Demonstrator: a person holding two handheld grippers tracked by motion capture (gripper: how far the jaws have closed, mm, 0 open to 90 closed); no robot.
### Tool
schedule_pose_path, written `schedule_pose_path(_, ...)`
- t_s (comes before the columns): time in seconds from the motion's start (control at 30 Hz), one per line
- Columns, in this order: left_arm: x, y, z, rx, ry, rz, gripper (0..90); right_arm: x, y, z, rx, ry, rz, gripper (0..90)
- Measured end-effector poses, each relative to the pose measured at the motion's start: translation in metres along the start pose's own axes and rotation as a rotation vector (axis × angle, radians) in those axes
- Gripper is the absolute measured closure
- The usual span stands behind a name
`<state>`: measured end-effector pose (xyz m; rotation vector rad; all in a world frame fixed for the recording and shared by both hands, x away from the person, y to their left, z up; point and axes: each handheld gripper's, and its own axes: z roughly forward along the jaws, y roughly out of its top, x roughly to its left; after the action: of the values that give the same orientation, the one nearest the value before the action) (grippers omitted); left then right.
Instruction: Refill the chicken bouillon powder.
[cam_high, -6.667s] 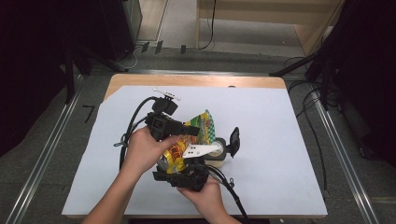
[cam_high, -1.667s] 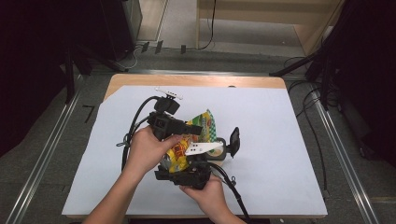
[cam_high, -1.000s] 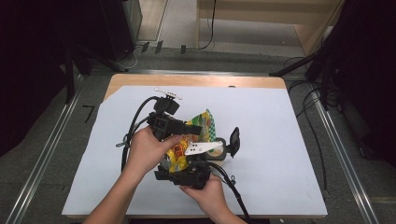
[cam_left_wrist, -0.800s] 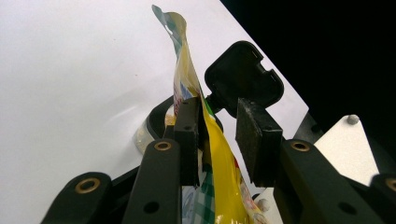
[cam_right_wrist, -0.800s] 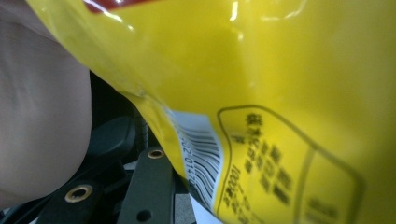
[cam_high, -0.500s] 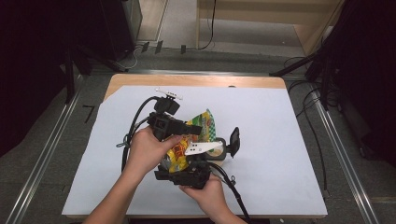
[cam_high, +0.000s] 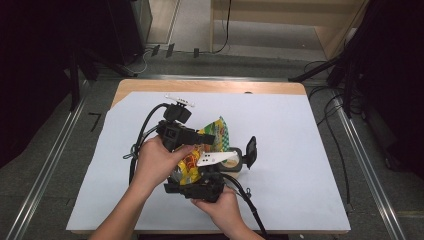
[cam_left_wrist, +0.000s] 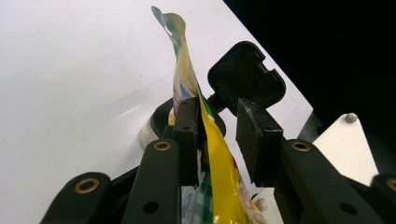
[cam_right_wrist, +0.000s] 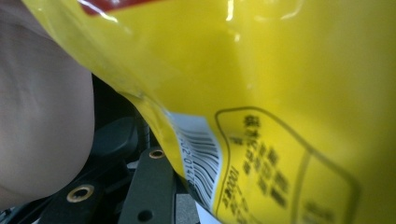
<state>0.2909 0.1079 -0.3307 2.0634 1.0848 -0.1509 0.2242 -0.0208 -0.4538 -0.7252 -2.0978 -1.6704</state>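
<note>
Snack bag, yellow with a green checked top, sits mid-sheet on the white table cover, held up between both hands, just left of a small black-lidded container.

Left of the bag: left hand carries the left gripper. In the left gripper view the bag's edge runs up between the jaws. One pad touches the film, the other stands off with a visible gap, so the jaws are parted, not pinching yet.

Below the bag: right hand with the right gripper tucked under the bag's lower end. In the right gripper view the yellow film with its barcode covers the jaw tips; can't tell whether they're spread or clamped.

Right of the bag: the container, lid flipped open and standing up, with a pale fill inside.

My read: the step is getting a two-point hold on the bag, probably to open or pour it. To do it well:
- close the left jaws square on the flat seam, not on the puffed part
- keep the bag upright so nothing spills
- keep the right gripper supporting the lower end until the left grip is firm
- film is slick, so expect slip; grip deeper rather than at the very edge
</note>
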Motion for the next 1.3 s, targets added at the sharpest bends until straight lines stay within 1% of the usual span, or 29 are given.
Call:
schedule_pose_path(0.47, 0.0002, -0.0002, -0.0011, -0.003, -0.002, -0.005, 70.0, 0.0003, 0.0007, 0.0004, 0.003, 0.004, 0.002, 70.7)
schedule_pose_path(0.7, -0.0037, 0.0001, -0.0032, -0.012, 0.007, 0.004, 69.7, 0.0021, 0.0012, 0.0000, -0.008, 0.009, -0.012, 70.8)
schedule_pose_path(1.3, -0.0027, 0.0000, -0.0030, -0.011, 0.008, 0.003, 69.8, 0.0010, 0.0015, 0.0002, -0.001, 0.012, -0.012, 70.8)
